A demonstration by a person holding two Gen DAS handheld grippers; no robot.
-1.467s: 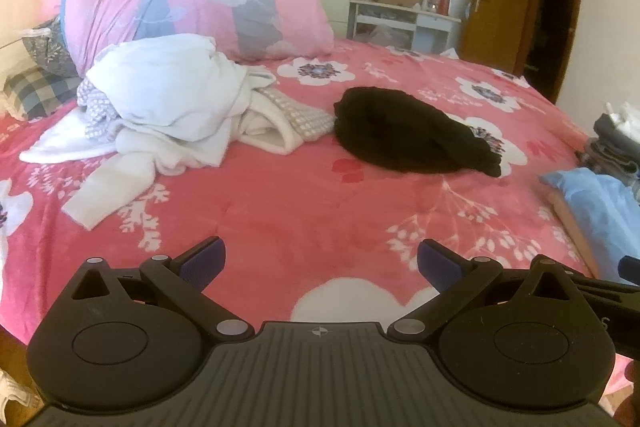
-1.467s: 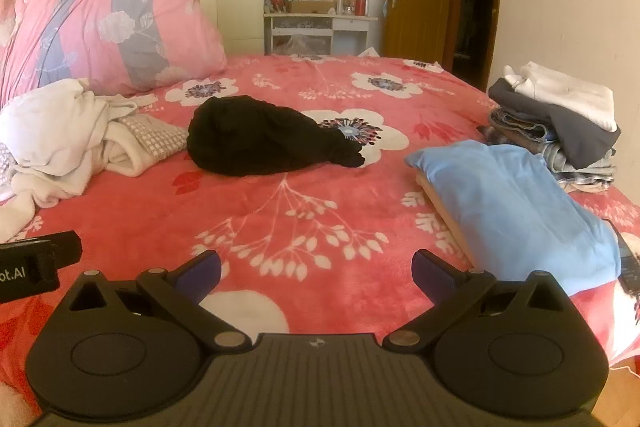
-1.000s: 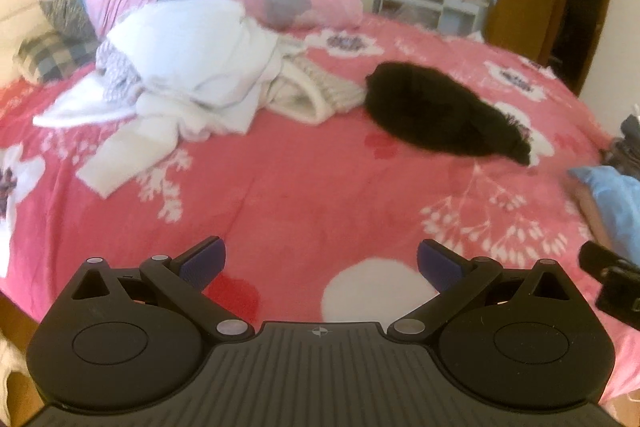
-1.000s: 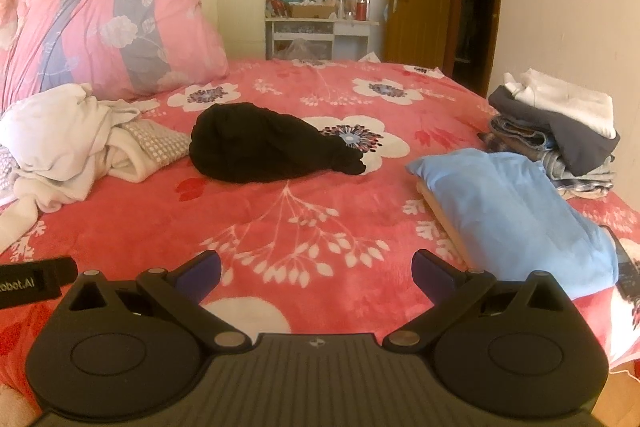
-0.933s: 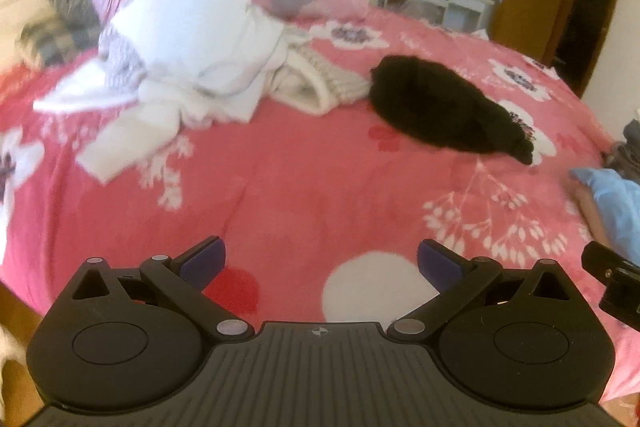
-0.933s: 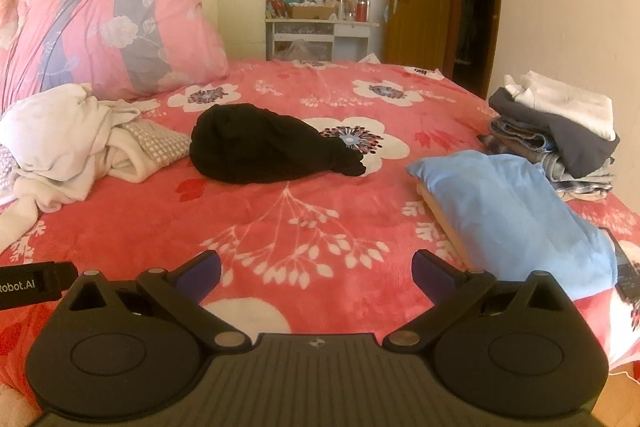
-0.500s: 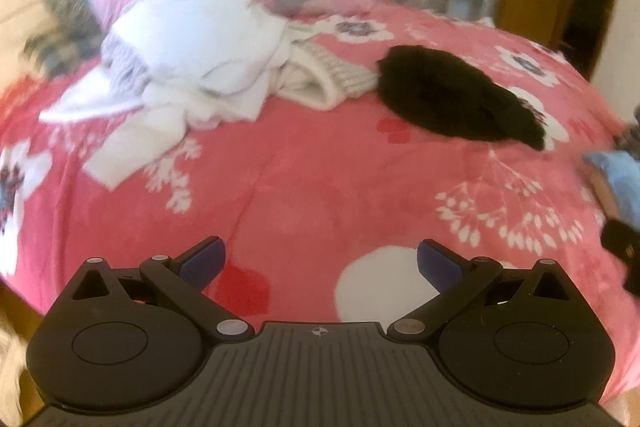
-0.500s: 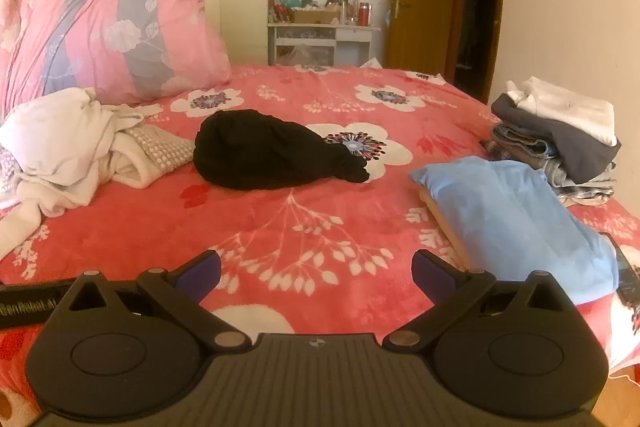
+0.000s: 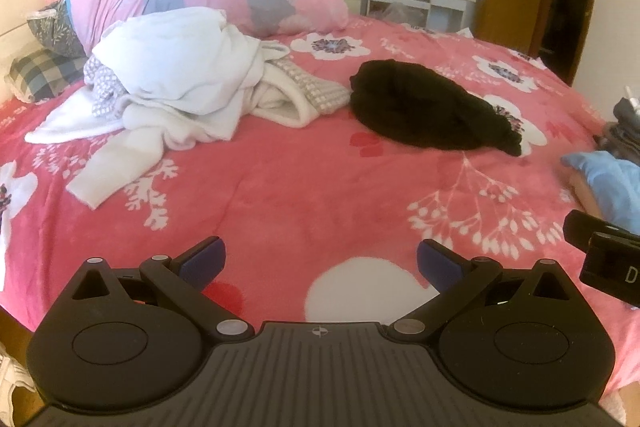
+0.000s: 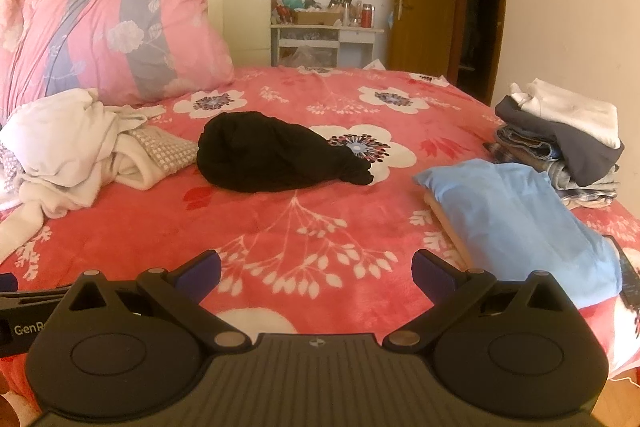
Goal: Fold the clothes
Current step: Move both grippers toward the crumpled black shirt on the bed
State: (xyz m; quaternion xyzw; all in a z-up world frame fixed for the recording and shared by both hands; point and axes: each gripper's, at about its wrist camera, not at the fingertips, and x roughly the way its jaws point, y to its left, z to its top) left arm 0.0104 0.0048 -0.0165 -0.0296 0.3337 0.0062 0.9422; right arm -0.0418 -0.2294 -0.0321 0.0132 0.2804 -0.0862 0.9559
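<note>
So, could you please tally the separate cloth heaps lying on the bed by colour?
White heap: 1
Black heap: 1
Light blue folded piece: 1
Mixed folded stack: 1
Total: 4

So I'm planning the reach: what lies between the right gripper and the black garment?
Only bare bedspread, pink-red with a white branch print, lies between the open right gripper and the black garment. The right wrist view shows it.
</note>
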